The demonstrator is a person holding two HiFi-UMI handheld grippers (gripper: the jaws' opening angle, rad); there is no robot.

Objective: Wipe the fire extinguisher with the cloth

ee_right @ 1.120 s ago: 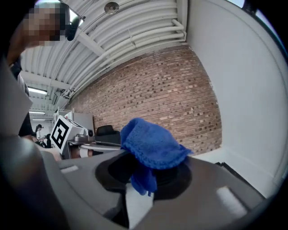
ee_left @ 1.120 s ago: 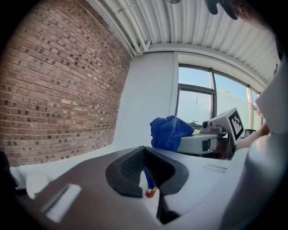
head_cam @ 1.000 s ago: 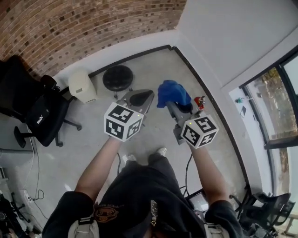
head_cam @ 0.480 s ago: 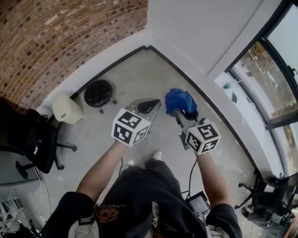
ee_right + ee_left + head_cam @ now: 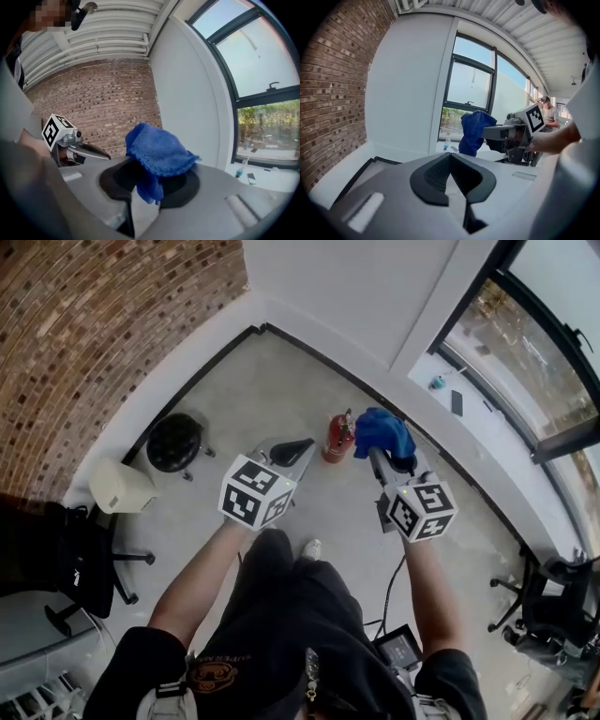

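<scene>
A red fire extinguisher (image 5: 338, 437) stands upright on the grey floor (image 5: 281, 381), close to the foot of a white wall. Seen from the head view, it lies ahead of both grippers and between their tips, nearer the right one. Whether anything touches it cannot be told.

A blue cloth (image 5: 382, 432) sits bunched at the tip of the right gripper (image 5: 384, 457), just to the right of the extinguisher's top. In the right gripper view the cloth (image 5: 159, 150) is pinched between the two dark jaw pads of that gripper (image 5: 149, 187), with a fold piled above them and a corner hanging below.

The left gripper (image 5: 289, 448) is held level with the right, to the extinguisher's left. In its own view, this gripper (image 5: 451, 176) has its jaws pressed together with nothing between them. Beyond its tip to the right, the same view shows the cloth (image 5: 474, 131) draped from the right gripper (image 5: 490, 132).

Further left of the left gripper stand a round black stool (image 5: 174, 441), a cream bin (image 5: 120, 486) and a black office chair (image 5: 80, 563), all in front of a brick wall (image 5: 103, 324). To the right of the right gripper runs a large window (image 5: 525, 343) with a small bottle (image 5: 438, 382) on its sill. Below the grippers, the person's shoe (image 5: 309, 547) shows on the floor.
</scene>
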